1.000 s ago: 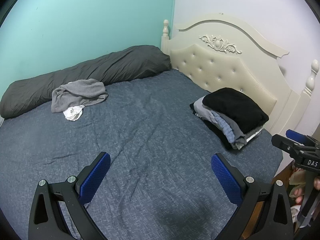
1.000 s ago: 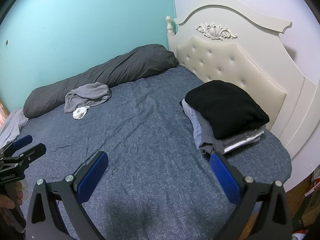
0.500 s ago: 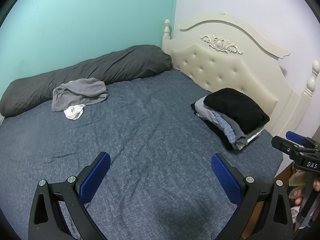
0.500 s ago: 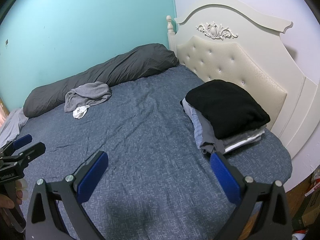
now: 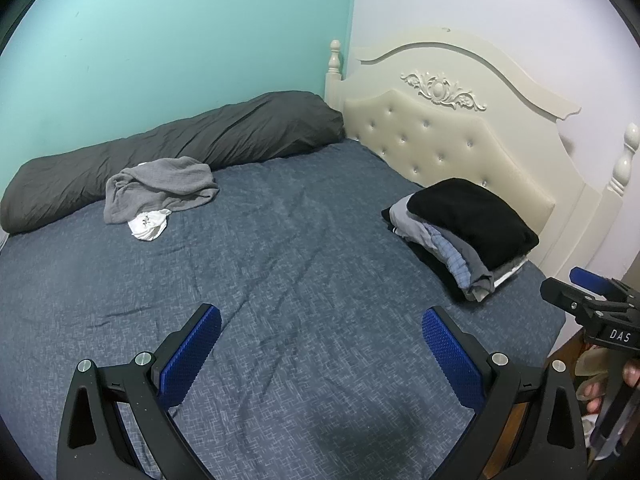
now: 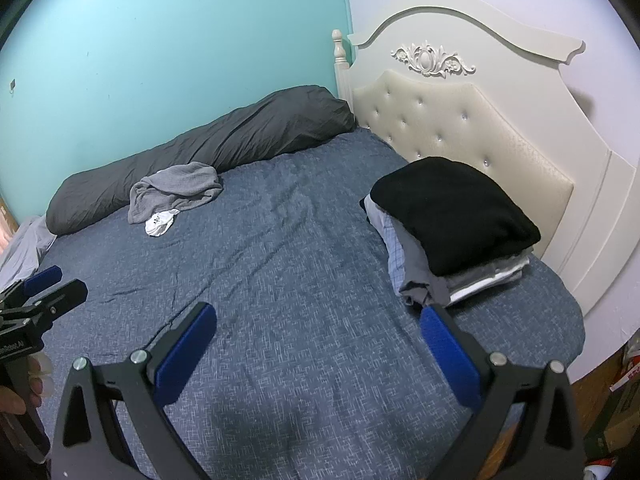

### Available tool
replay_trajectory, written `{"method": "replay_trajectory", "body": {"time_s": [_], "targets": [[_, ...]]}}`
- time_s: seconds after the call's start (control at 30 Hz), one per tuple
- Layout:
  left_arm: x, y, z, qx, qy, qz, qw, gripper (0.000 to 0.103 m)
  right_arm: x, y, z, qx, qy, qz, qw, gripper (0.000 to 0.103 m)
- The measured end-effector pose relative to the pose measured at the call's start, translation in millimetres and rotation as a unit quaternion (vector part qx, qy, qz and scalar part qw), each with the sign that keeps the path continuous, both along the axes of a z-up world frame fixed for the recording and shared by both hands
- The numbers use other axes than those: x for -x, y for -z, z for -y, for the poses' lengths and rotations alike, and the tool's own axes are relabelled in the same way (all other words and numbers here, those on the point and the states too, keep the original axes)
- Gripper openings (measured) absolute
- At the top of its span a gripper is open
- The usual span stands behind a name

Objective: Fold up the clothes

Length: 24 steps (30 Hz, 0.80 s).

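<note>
Left gripper (image 5: 322, 320): held low over the near part of the bed, blue ribbed pads spread wide, nothing between them. Right gripper (image 6: 318, 318): same pose, jaws released and empty, level with the left one; each shows at the edge of the other's view, with fingers of the holding hand (image 5: 630, 376) visible on the handle.

Count: one stack of folded clothes (image 6: 452, 232), black garment on top, grey, blue-checked and white layers under it, on the right side of the bed just beside the headboard. One crumpled grey garment (image 5: 160, 188), unfolded, far left, touching the long dark grey bolster pillow (image 5: 172, 148). One small white cloth item (image 5: 148, 226) partly under the grey garment's near edge.

Surface: blue-grey speckled bedsheet (image 5: 288, 264), lightly creased. Cream tufted headboard (image 6: 452, 116) with carved ornament at right. Far wall turquoise, right wall white.
</note>
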<state>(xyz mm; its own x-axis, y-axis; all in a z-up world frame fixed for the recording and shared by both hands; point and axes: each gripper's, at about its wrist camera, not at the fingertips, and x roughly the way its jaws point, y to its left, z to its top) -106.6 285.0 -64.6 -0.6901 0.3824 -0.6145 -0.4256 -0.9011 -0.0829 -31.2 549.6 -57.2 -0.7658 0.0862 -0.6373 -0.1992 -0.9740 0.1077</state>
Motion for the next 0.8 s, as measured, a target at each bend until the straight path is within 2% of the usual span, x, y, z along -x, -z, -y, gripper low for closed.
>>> {"method": "replay_trajectory", "body": {"time_s": [0.8], "targets": [[1.2, -4.1, 1.6, -0.004, 0.003, 0.001, 1.0, 0.103, -0.5, 4.8, -0.9, 0.004, 0.001, 0.005, 1.0, 0.103]]}}
